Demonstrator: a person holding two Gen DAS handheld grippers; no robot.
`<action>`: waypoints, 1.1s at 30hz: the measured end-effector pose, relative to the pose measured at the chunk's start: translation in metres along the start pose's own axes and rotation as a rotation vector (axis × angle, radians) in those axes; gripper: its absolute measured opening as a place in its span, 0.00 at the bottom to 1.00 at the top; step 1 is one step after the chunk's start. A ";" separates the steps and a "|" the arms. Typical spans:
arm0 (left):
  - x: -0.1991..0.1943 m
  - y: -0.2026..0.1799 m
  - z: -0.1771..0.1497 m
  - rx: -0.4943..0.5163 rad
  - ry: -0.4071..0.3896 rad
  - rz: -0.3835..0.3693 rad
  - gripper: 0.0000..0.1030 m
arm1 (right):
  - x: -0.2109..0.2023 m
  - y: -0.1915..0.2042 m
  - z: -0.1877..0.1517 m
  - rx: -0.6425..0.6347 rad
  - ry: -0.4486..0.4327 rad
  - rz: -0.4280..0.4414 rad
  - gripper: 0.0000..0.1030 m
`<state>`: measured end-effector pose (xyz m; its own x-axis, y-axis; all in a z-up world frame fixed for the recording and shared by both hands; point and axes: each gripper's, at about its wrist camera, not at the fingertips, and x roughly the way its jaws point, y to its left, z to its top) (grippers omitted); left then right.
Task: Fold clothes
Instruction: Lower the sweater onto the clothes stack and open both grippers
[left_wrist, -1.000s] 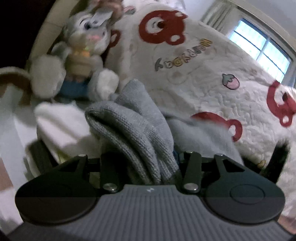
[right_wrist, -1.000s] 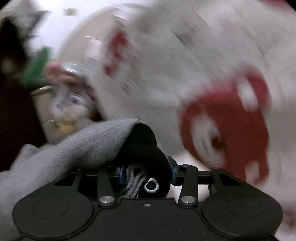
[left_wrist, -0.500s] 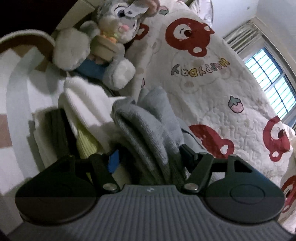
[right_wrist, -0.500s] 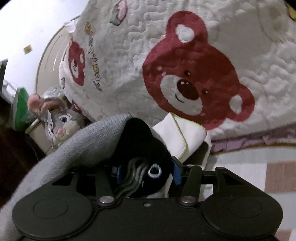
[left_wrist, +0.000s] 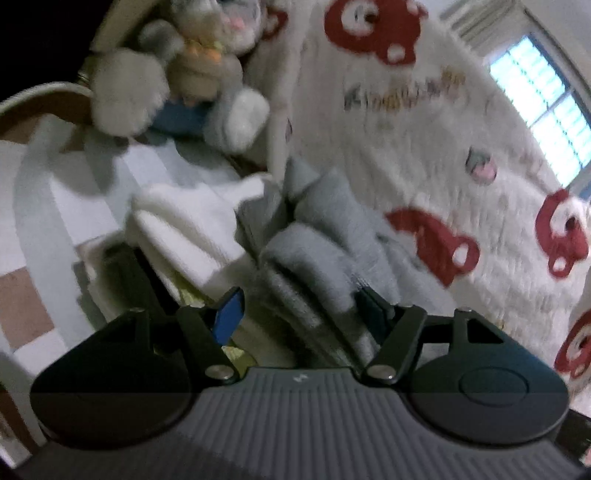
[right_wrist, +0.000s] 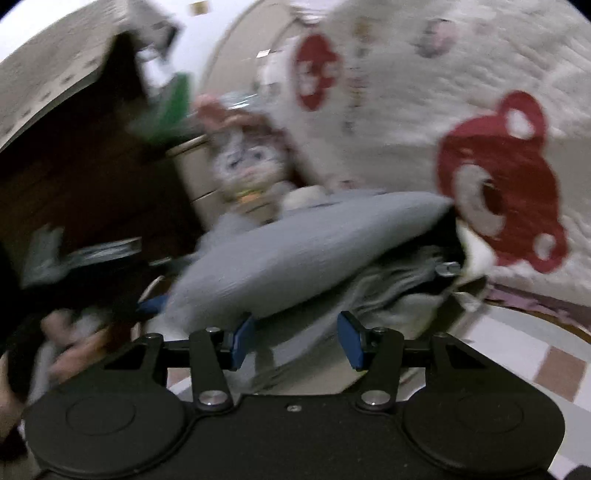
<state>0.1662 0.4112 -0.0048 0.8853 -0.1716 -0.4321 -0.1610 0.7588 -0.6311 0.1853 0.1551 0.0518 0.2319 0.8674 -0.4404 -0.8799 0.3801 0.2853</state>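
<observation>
A folded grey knit garment (left_wrist: 314, 236) lies on a pile of folded clothes with a white fluffy piece (left_wrist: 192, 225) beside it. My left gripper (left_wrist: 295, 314) is open, its jaws spread around the grey folds, with the blue pad of the left finger bare. In the right wrist view the grey garment (right_wrist: 295, 251) lies just beyond my right gripper (right_wrist: 295, 336), which is open with both blue pads bare. The garment's dark lining and a metal eyelet (right_wrist: 448, 269) show at its right end. Both views are blurred.
A white quilt with red bears (left_wrist: 424, 147) rises behind the pile, also in the right wrist view (right_wrist: 498, 184). A grey plush rabbit (left_wrist: 199, 74) sits at the back left. A window (left_wrist: 543, 96) is at the far right. Dark wooden furniture (right_wrist: 92, 166) stands on the left.
Both grippers have opened. The left jaws spread off the grey garment; the right let go of its dark-lined edge and drew back. The garment now rests on the pile.
</observation>
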 end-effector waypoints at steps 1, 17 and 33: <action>0.001 -0.005 0.001 0.059 -0.018 0.014 0.41 | 0.003 0.008 -0.001 -0.032 0.016 0.002 0.55; 0.005 0.012 0.002 0.121 -0.061 0.110 0.23 | 0.036 0.064 -0.012 -0.197 0.112 -0.008 0.13; -0.038 0.002 0.012 0.190 -0.042 0.147 0.37 | -0.010 0.066 0.048 -0.187 -0.002 0.008 0.12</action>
<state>0.1376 0.4269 0.0178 0.8766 -0.0273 -0.4804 -0.2080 0.8788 -0.4294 0.1447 0.1871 0.1154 0.2254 0.8706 -0.4372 -0.9434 0.3072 0.1253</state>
